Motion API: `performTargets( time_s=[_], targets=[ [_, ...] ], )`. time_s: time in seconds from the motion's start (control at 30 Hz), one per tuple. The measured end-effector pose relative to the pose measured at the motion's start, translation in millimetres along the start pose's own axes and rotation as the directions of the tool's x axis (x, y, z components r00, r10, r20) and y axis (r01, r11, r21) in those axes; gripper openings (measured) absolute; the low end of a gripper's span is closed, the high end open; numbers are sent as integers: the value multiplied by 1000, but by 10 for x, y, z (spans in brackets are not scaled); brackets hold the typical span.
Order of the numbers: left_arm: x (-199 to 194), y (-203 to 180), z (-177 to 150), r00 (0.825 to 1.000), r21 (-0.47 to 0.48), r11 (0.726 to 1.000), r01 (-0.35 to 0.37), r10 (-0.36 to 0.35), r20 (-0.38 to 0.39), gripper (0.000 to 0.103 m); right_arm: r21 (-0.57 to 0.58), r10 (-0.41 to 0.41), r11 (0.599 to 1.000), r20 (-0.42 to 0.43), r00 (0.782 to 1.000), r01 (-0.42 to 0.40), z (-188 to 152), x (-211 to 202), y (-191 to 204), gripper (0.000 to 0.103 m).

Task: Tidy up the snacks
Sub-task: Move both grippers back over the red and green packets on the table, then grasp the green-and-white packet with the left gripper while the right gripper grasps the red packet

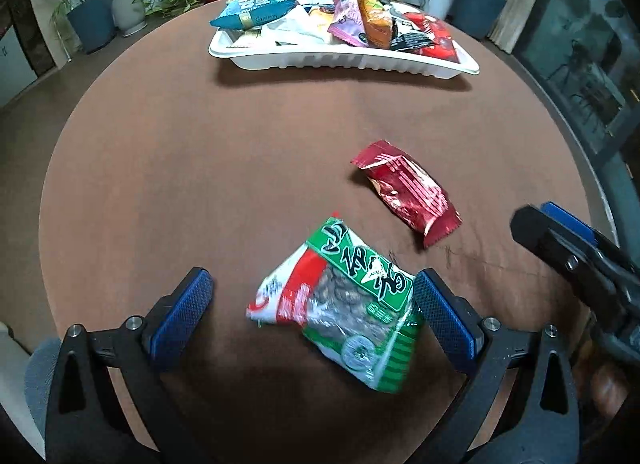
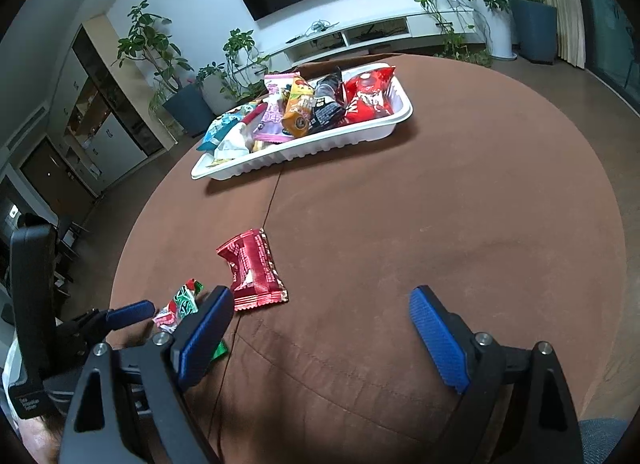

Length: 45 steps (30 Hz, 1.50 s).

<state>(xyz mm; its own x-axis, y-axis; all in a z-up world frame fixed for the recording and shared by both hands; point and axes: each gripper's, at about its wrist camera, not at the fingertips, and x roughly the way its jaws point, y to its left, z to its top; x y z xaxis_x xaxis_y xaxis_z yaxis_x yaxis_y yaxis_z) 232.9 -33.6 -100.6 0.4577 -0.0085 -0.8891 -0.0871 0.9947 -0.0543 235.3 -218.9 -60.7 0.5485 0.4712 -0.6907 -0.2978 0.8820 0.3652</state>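
Observation:
A green, red and white snack packet (image 1: 344, 304) lies on the brown round table, between the open blue-padded fingers of my left gripper (image 1: 314, 308), close to the right finger. It also shows in the right wrist view (image 2: 182, 304). A dark red foil packet (image 1: 408, 191) lies beyond it to the right, also in the right wrist view (image 2: 254, 270). My right gripper (image 2: 320, 324) is open and empty above bare table; it shows at the right edge of the left wrist view (image 1: 560, 240). A white tray (image 1: 344, 59) at the far side holds several snack packets.
The tray also shows in the right wrist view (image 2: 320, 143), at the far left of the table. The table edge (image 1: 592, 183) curves close on the right. Potted plants (image 2: 160, 63), a low white cabinet and a wall screen stand beyond the table.

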Motion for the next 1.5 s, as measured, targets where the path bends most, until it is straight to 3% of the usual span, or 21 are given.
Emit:
performTargets(
  time_s=[0.43, 0.6, 1.13, 1.33, 1.43, 1.47, 1.5],
  targets=[
    [41, 65, -1, 1000, 62, 998, -7, 6, 23, 97, -47, -23, 999, 20, 1000, 24, -27, -32, 30, 92],
    [-13, 116, -55, 999, 91, 996, 12, -15, 40, 84, -52, -31, 998, 21, 999, 32, -34, -33, 40, 92],
    [-111, 165, -164, 999, 119, 992, 39, -40, 3, 84, -80, -39, 996, 10, 999, 40, -72, -19, 91, 92],
    [-80, 116, -209, 999, 183, 982, 45, -49, 15, 85, -91, -39, 995, -3, 999, 38, -75, 25, 117, 92],
    [-98, 111, -206, 996, 203, 977, 71, -79, 31, 74, -98, -39, 994, -9, 999, 38, -69, 37, 138, 91],
    [-113, 114, -201, 995, 210, 975, 79, -89, 38, 64, -104, -37, 994, -10, 999, 35, -70, 38, 151, 91],
    [-127, 132, -190, 993, 207, 973, 100, -111, 40, 60, -109, -37, 993, -10, 999, 35, -67, 40, 162, 91]
  ],
)
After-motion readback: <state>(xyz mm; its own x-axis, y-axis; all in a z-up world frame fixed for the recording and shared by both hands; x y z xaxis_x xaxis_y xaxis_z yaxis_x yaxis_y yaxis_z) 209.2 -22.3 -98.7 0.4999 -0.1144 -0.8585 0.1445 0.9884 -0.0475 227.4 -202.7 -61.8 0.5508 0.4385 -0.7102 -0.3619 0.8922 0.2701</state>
